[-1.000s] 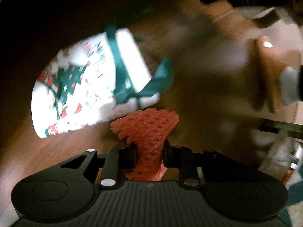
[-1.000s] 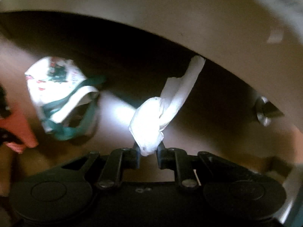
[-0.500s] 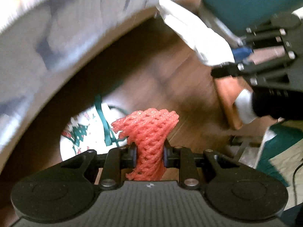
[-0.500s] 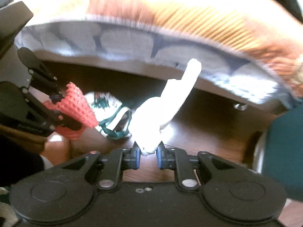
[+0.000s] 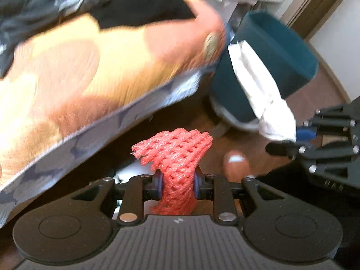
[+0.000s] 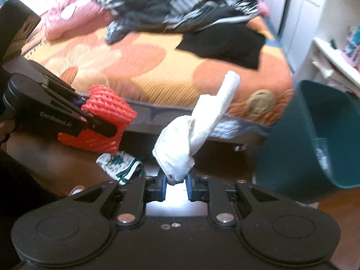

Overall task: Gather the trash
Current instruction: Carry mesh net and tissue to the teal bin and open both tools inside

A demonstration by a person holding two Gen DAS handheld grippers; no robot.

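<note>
Nearest, the left claw [image 5: 177,185] is clamped on one red foam net sleeve [image 5: 177,157], open-meshed and crumpled, while the right claw [image 6: 176,185] pinches one wad of white crinkled tissue [image 6: 195,130] with a twisted tail. Beyond both, a printed paper bag [image 6: 119,164] lies on the dark wood floor [image 6: 225,162] beside the orange-quilted bed [image 6: 146,63]; farther right stands one smooth teal plastic bin [image 6: 315,139].

red foam net sleeves [image 5: 177,157]: one
crumpled white paper wads [image 6: 193,130]: one
teal plastic bins [image 6: 315,135]: just the one
white printed bags with green ribbon [image 6: 119,163]: one, on the floor
black two-finger grippers: two, left [image 5: 177,185] and right [image 6: 176,185]
beds with orange patterned cover [image 6: 146,63]: one
</note>
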